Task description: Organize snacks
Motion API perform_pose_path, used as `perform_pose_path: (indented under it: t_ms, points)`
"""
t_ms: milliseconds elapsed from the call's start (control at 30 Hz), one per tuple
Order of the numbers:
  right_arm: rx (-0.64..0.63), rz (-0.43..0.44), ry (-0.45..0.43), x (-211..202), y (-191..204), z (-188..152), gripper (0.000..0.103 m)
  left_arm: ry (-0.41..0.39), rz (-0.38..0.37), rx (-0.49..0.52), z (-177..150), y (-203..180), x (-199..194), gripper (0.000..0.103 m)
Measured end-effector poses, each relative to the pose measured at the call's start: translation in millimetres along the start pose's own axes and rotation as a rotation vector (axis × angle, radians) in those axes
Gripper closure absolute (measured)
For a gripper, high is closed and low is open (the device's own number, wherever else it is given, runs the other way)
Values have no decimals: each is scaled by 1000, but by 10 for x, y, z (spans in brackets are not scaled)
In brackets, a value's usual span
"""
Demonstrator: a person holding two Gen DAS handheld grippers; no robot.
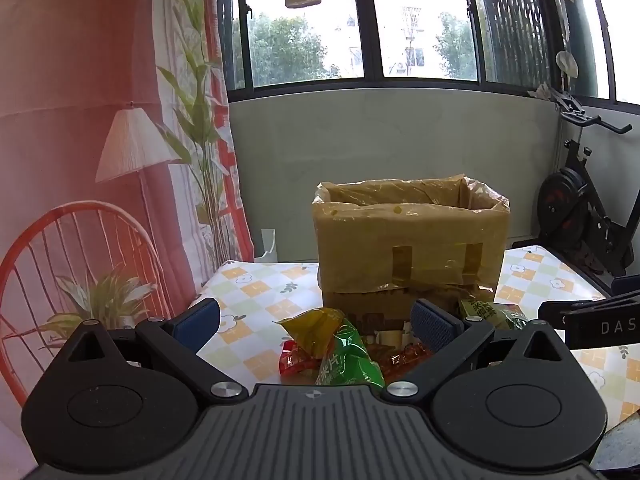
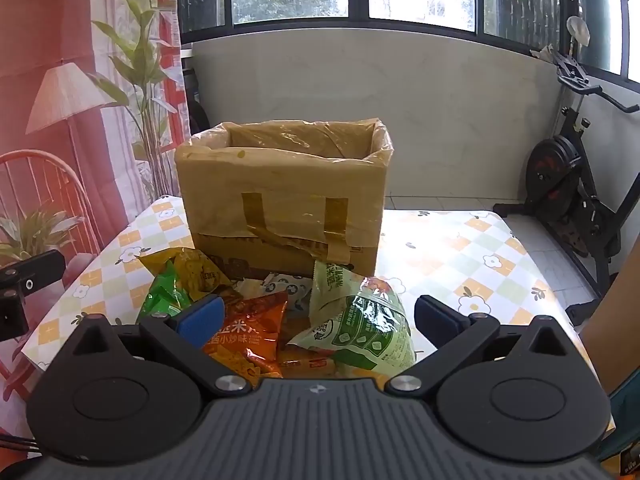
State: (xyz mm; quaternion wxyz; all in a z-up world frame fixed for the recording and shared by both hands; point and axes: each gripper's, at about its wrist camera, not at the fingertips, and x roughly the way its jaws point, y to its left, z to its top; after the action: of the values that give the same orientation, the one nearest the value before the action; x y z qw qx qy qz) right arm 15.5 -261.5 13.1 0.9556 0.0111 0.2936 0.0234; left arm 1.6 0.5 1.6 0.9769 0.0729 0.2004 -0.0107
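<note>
An open cardboard box (image 1: 408, 240) lined with plastic stands on the checked tablecloth; it also shows in the right wrist view (image 2: 284, 196). Snack packets lie in a pile in front of it. In the left wrist view a green and yellow packet (image 1: 340, 348) and a red one (image 1: 296, 364) lie between the fingers of my open, empty left gripper (image 1: 316, 320). In the right wrist view an orange packet (image 2: 252, 332), a pale green packet (image 2: 364, 320) and a green-yellow packet (image 2: 180, 280) lie before my open, empty right gripper (image 2: 318, 314).
The table (image 2: 460, 248) has a floral checked cloth. An exercise bike (image 2: 568, 184) stands at the right. A printed backdrop with a red chair (image 1: 60, 264) hangs at the left. The right gripper's body (image 1: 592, 324) shows at the right edge of the left wrist view.
</note>
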Motion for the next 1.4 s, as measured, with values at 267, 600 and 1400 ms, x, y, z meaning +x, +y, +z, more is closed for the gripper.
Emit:
perform_pose_path:
  t_ms: [267, 600, 1400]
  points:
    - [-8, 7, -3, -32, -9, 0, 0, -1, 2, -1, -13, 5, 7, 1]
    - [-13, 10, 0, -28, -1, -5, 0, -2, 3, 0, -14, 2, 5, 1]
    - [-7, 16, 1, -29, -6, -20, 0, 2, -11, 2, -43, 6, 10, 1]
